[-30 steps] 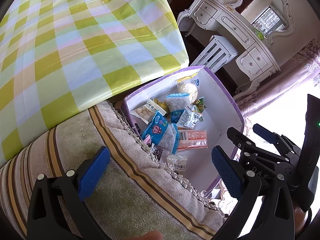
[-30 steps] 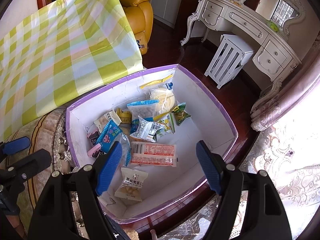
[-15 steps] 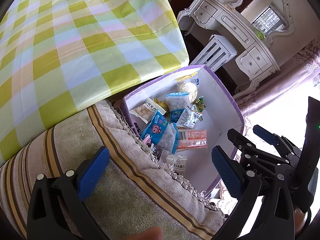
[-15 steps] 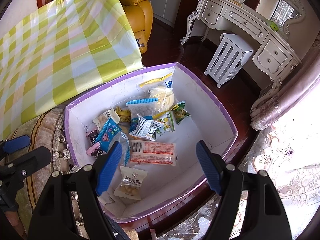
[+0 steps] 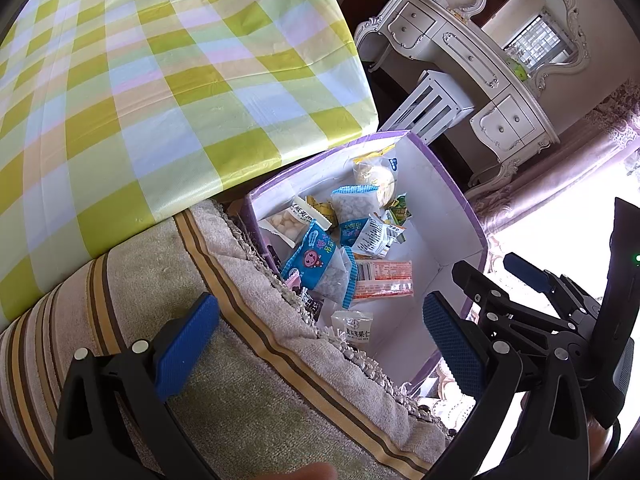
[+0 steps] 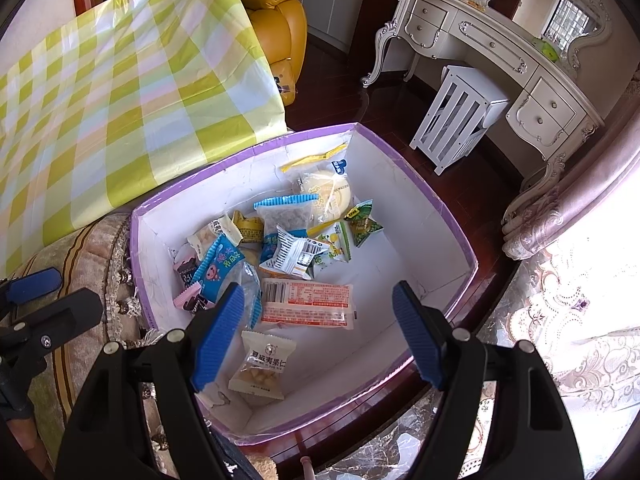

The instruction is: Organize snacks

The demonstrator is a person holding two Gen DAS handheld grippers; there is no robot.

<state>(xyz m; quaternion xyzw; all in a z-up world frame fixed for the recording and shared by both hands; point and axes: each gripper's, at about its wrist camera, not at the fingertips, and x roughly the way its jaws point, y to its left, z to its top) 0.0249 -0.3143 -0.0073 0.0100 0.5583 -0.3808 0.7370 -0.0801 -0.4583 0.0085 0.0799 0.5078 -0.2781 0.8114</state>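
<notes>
A white box with a purple rim [image 6: 440,204] stands on the floor and holds several snack packets, among them an orange packet [image 6: 308,306], a small nut packet [image 6: 262,366] and a blue cartoon packet [image 6: 218,266]. The box also shows in the left wrist view [image 5: 460,196]. My right gripper [image 6: 316,336] is open and empty, above the box's near side. My left gripper [image 5: 320,344] is open and empty, above a striped cushion [image 5: 240,380] beside the box. The right gripper shows at the right edge of the left wrist view [image 5: 520,276].
A table with a green and yellow checked cloth [image 5: 140,80] stands left of the box. A white dressing table [image 6: 500,52] and a white slatted stool [image 6: 460,116] stand behind. A yellow armchair [image 6: 276,12] is at the back. A lace-covered marble surface [image 6: 560,340] lies to the right.
Both grippers have drifted only slightly; the box sits a little lower in the right wrist view. Both stay open and empty.
</notes>
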